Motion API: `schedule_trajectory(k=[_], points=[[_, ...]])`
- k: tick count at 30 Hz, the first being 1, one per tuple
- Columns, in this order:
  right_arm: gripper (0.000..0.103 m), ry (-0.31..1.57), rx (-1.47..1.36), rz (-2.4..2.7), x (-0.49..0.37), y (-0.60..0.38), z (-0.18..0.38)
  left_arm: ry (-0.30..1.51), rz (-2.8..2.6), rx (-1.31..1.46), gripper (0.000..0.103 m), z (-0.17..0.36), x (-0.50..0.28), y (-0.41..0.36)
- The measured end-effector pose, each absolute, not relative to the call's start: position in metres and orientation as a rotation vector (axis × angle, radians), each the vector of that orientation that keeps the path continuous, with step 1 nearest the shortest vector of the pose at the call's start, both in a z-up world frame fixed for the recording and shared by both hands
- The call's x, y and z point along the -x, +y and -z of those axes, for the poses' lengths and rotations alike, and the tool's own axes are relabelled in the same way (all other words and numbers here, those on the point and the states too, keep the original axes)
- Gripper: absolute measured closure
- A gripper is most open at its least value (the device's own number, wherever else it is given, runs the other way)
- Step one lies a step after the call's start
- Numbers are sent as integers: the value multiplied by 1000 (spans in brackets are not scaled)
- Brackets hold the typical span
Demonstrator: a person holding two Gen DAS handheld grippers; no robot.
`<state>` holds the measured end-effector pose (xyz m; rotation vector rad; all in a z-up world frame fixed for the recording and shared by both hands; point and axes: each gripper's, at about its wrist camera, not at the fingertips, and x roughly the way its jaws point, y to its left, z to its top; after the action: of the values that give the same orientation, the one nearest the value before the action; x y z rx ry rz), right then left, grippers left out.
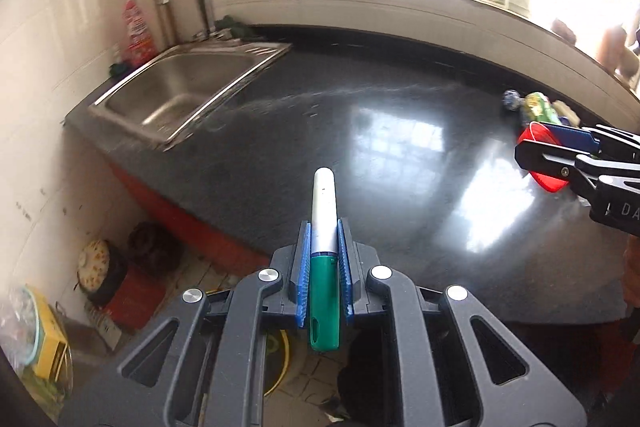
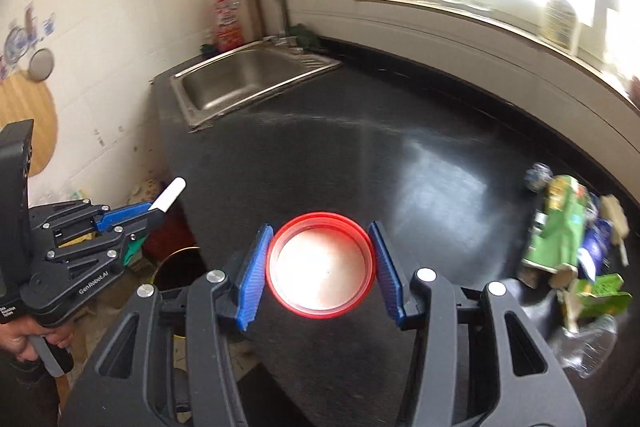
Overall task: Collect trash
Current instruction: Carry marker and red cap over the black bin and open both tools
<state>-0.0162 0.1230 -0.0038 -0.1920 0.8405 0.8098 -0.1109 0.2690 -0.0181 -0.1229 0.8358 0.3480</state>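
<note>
The left gripper (image 1: 324,255) is clamped on a marker (image 1: 324,267), its blue pads (image 1: 305,275) pressing the barrel from both sides. The marker runs straight along the line of the fingers: the green cap end sits back toward the camera at 6 o'clock, and the white end sticks out past the fingertips toward 12 o'clock, over the dark countertop (image 1: 360,115). In the right wrist view the same gripper (image 2: 154,213) shows at 9 o'clock, a hand (image 2: 24,341) on its grip, with the marker's white tip (image 2: 170,194) poking out beyond the counter's left edge.

The right gripper (image 2: 320,265) is closed on a red lid (image 2: 321,265), which sits squarely between the two blue pads (image 2: 252,275), open side facing the camera, one pad against its rim at 9 o'clock and the other at 3 o'clock. From the left wrist view this gripper (image 1: 532,147) enters at 3 o'clock with the red lid (image 1: 538,139) seen edge-on in its fingers.

A pile of trash (image 2: 576,247) lies on the counter at 3 o'clock of the right gripper, well apart from it: green cartons, a clear plastic bottle (image 2: 588,347) and small scraps. A steel sink (image 2: 240,79) is set into the counter at 11 o'clock, with a tap (image 2: 264,3) and a red bottle (image 2: 226,21) behind it.
</note>
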Motion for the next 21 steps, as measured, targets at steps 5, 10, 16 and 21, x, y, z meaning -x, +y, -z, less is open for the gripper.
schedule_trajectory(k=[5,10,16,21], points=[[54,854,259,-1043,66,222,12,860,-508,208,90,41,181,331],[54,901,338,-1209,116,295,36,895,-576,297,90,78,228,369],[54,1020,397,-1250,141,346,81,957,-566,377,90,141,247,391],[54,1103,449,-1222,145,375,125,978,-543,425,90,179,251,400]])
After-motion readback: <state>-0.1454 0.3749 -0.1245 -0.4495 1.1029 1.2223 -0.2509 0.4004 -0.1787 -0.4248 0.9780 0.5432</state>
